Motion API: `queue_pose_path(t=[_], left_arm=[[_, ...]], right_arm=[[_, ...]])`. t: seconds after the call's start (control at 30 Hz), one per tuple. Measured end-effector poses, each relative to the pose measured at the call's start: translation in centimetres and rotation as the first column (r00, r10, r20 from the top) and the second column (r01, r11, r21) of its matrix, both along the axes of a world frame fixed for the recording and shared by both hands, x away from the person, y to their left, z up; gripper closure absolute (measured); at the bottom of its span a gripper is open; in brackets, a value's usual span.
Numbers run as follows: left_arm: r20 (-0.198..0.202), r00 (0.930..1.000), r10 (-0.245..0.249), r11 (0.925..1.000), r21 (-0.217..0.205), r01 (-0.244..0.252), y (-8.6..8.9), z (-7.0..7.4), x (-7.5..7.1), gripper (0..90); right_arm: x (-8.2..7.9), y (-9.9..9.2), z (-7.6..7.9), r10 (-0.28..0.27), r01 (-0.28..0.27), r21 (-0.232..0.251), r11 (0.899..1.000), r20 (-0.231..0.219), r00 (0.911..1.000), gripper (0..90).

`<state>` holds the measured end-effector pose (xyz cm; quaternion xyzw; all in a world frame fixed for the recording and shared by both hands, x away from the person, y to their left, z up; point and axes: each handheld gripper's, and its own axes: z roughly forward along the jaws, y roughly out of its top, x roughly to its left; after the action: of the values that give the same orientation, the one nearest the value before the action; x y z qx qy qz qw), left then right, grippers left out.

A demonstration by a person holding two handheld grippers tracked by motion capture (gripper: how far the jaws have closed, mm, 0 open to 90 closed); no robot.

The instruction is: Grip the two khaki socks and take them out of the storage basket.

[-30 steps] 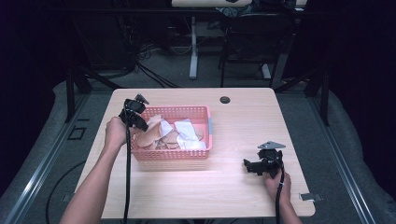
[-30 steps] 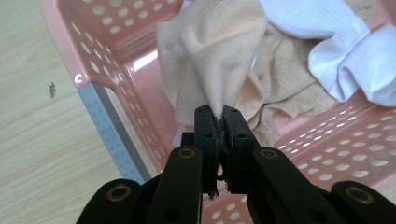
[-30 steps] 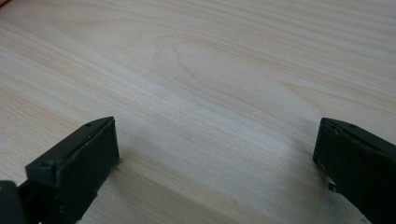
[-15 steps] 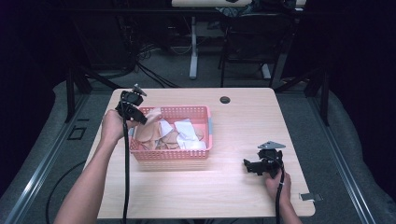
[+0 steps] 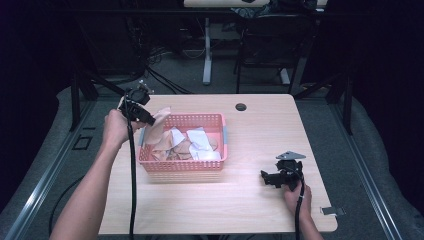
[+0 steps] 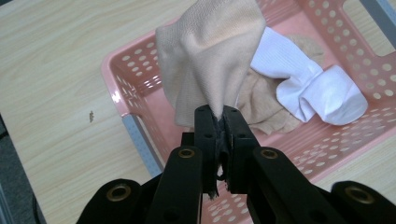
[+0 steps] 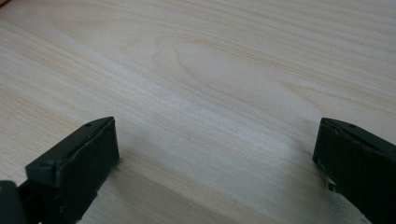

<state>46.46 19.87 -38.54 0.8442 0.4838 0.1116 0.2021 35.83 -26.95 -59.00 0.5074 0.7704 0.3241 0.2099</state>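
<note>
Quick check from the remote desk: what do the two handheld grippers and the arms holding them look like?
Both are black. The left gripper has two flat black jaws on linkage arms with brass-coloured pivot rivets. The right gripper has blocky black pads and carries a grey three-cornered plate on top. A black cable trails from each. The forearms are bare, no sleeves in view.

The left claw (image 6: 220, 122) is matt black; its two jaws are flat-sided bars on hinged links, each link pinned by a round brass-coloured ring; the pads between them look worn and greyish. A thick black cable (image 5: 132, 170) trails from it along the bare forearm. The right claw (image 7: 215, 158) has blocky black jaws with small screw holes in their top edges and flat dark pads; in the high view it carries a grey three-cornered plate (image 5: 290, 155) and its own black cable (image 5: 299, 210). No sleeves reach the forearms.
</note>
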Motion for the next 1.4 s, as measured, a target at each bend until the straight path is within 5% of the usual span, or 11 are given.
queue_pose_path(t=[0.4,0.9,1.4], left_arm=[[0.035,0.9992,0.02,0.9997,-0.012,-0.02,1.3,2.1,-0.5,86.0],[0.056,0.9942,0.092,0.9957,-0.014,-0.091,5.3,3.6,-1.3,86.0],[0.051,0.9811,0.187,0.9824,-0.017,-0.186,9.5,3.1,-2.1,86.0]], right_arm=[[0.0,-0.1,0.0,0.005,-0.005,-0.013,1.0,-0.004,1.0,0.0],[0.0,0.0,0.0,0.003,-0.003,-0.008,1.0,-0.001,1.0,0.0],[0.0,-0.1,0.0,0.004,-0.004,-0.012,1.0,-0.005,1.0,0.0]])
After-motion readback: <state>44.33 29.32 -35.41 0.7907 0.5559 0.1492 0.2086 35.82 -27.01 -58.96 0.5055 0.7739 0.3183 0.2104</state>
